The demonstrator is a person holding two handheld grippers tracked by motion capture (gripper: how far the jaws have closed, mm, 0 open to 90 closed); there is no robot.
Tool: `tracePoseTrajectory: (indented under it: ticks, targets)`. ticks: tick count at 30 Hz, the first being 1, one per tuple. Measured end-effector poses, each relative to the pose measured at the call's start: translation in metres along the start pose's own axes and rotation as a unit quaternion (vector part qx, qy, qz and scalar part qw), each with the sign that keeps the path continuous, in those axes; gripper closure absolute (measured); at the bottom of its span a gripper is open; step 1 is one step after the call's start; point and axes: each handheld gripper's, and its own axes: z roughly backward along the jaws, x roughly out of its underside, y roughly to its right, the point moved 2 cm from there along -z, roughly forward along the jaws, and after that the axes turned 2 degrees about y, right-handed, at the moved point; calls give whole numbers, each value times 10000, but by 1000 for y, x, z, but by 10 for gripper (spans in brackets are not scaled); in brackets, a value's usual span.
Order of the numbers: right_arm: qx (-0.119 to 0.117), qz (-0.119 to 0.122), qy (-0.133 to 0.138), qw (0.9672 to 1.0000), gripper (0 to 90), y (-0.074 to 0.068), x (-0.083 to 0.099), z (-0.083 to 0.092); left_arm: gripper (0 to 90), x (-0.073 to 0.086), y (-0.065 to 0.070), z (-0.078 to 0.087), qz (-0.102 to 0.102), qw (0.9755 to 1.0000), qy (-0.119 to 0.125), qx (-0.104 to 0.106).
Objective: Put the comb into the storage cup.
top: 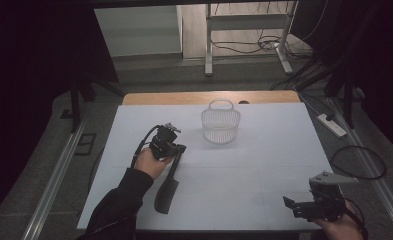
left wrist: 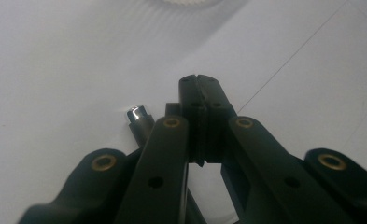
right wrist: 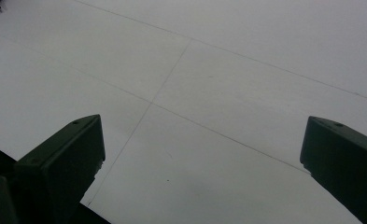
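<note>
Comb (top: 167,189) lay lengthwise, handle end toward basket (top: 220,123); left gripper (top: 176,148) was clamped shut at that end, grip unclear. Right gripper (top: 294,204) was held wide open, empty, far off.

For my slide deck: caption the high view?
Left gripper shut at black comb's handle; white basket beyond; right gripper open.

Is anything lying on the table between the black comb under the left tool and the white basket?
Nothing visible does. The comb lies under the left tool, and bare white table runs from there to the basket farther back.
</note>
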Motion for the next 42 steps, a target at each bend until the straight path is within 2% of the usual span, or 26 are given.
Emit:
tracePoseTrajectory:
  ticks: [2,18,26,42]
  targets:
    - [-1,-3,-2,10000,2,0,0,0,889,2,0,-4,-47,10000,-73,-49]
    - [10,2,-1,10000,6,0,0,0,889,16,2,-31,-79,9986,-524,-48]
    - [7,13,-16,10000,8,0,0,0,888,17,1,-38,-56,9982,-582,-93]
    - [14,13,-50,10000,9,0,0,-1,889,10,-16,-47,-22,9969,-672,-418]
